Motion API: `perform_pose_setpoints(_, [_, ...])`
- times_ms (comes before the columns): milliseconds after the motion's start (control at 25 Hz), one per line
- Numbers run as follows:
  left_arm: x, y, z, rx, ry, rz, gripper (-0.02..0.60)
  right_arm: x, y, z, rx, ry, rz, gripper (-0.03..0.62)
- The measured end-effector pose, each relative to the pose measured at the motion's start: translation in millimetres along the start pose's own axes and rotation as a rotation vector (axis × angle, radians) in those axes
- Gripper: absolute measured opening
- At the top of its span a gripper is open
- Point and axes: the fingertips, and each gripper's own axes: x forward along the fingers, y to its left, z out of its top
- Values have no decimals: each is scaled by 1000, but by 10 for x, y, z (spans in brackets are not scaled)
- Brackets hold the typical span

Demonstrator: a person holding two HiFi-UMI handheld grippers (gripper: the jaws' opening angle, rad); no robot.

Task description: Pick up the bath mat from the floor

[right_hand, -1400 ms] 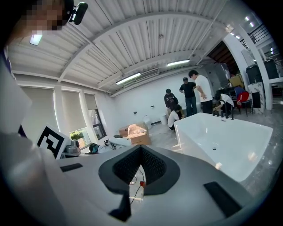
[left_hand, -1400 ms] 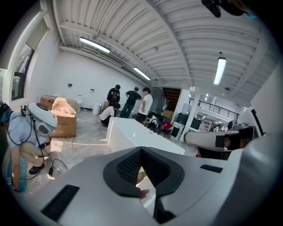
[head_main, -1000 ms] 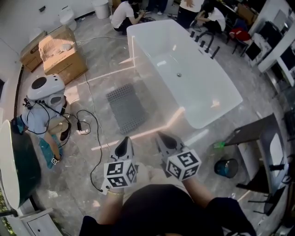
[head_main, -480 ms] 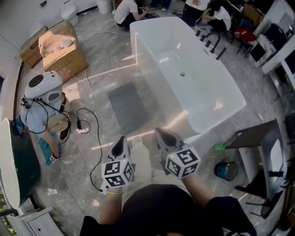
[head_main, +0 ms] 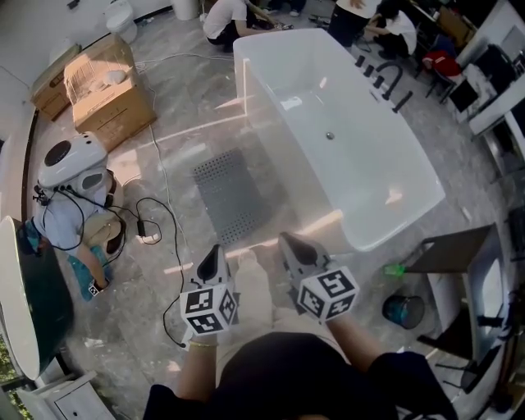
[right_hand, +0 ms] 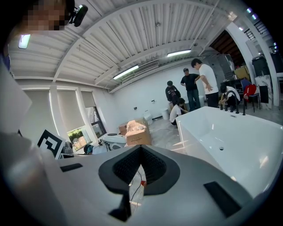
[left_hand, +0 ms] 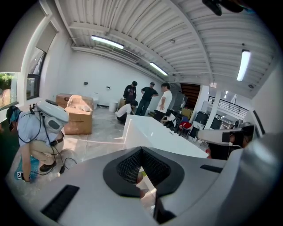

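The bath mat [head_main: 230, 195], grey and full of small holes, lies flat on the marble floor beside the white bathtub [head_main: 361, 164]. Both grippers hang side by side over the floor, just short of the mat's near edge. My left gripper [head_main: 215, 253] is shut with nothing in it, and so is my right gripper [head_main: 289, 243]. In the left gripper view the closed jaws of the left gripper [left_hand: 141, 151] hide the mat. The right gripper [right_hand: 140, 148] likewise blocks the mat in its own view.
A crouching person with a white helmet [head_main: 70, 193] is at the left, with black cables [head_main: 160, 225] trailing across the floor. Cardboard boxes [head_main: 111, 102] stand behind. Several people [head_main: 225, 20] gather at the tub's far end. A blue bucket [head_main: 402, 310] and a dark table [head_main: 447, 246] are at the right.
Both shut grippers have come forward together across the floor towards the mat, which now lies nearer to their tips. Nothing was taken hold of.
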Motion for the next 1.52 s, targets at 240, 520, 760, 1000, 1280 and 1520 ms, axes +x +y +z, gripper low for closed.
perform_pose_setpoints(240, [268,239,8,-8,33,19,-6,384,-116,-14,7,24,8,11])
perform_pose_setpoints(520, [633,588,-23,-30,58,51,-6,862,-331,-98,2,68,2,11])
perform_pose_setpoints(760, [1087,984,-282,-46,86,84,-6,1303,-632,-333,11,86,-19,11])
perform_pose_setpoints(1000, [1715,1343,-793,-69,102,109,-6,1832,-1013,-787,3,85,-23,11])
perform_pose_setpoints(1280, [2291,1658,-1583,-54,147,127,-6,2299,-1422,-1525,4,101,-21,11])
perform_pose_setpoints(1520, [2799,2020,-2414,-67,171,135,-6,2729,-1851,-2264,-1,97,-35,11])
